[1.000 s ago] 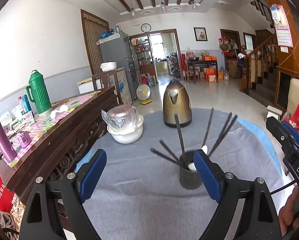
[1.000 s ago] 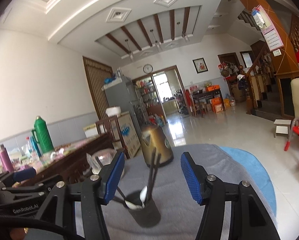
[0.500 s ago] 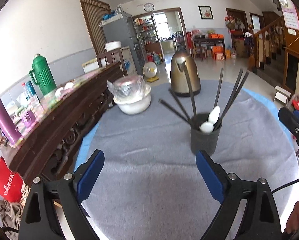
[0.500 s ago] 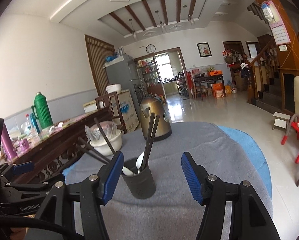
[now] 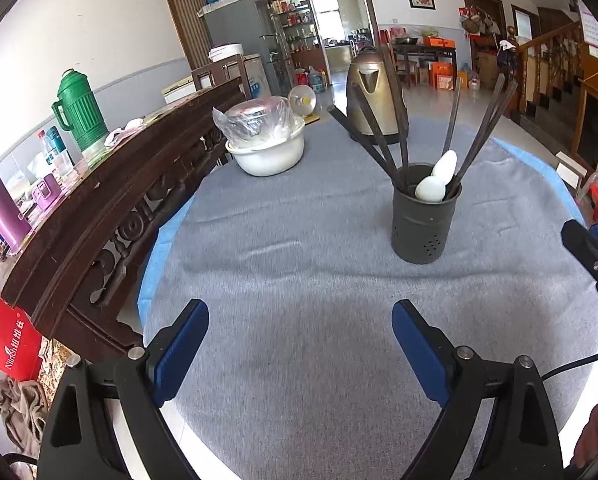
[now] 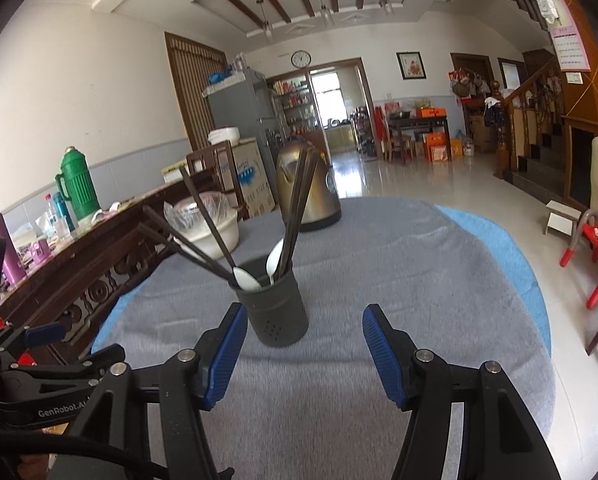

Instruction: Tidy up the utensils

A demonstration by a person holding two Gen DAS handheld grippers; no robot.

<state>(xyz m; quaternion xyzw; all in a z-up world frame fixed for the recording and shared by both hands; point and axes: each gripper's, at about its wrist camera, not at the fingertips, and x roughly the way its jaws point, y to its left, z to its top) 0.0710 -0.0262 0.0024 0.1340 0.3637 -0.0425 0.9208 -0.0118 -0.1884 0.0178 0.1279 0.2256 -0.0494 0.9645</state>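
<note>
Covering the round table, grey cloth (image 5: 299, 280). At twelve o'clock on it, bronze electric kettle (image 5: 375, 92); at ten, white basin (image 5: 269, 156); near centre, dark utensil holder (image 5: 425, 220) with black chopsticks (image 5: 383, 136) and white spoons (image 5: 433, 188). Spread wide, grasping nothing: left gripper (image 5: 299, 340), right gripper (image 6: 303, 342).

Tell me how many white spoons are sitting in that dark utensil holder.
2. Both stand bowl-up in the dark utensil holder among the chopsticks: one spoon low at the rim, the other spoon higher beside it. More could be hidden inside.
</note>
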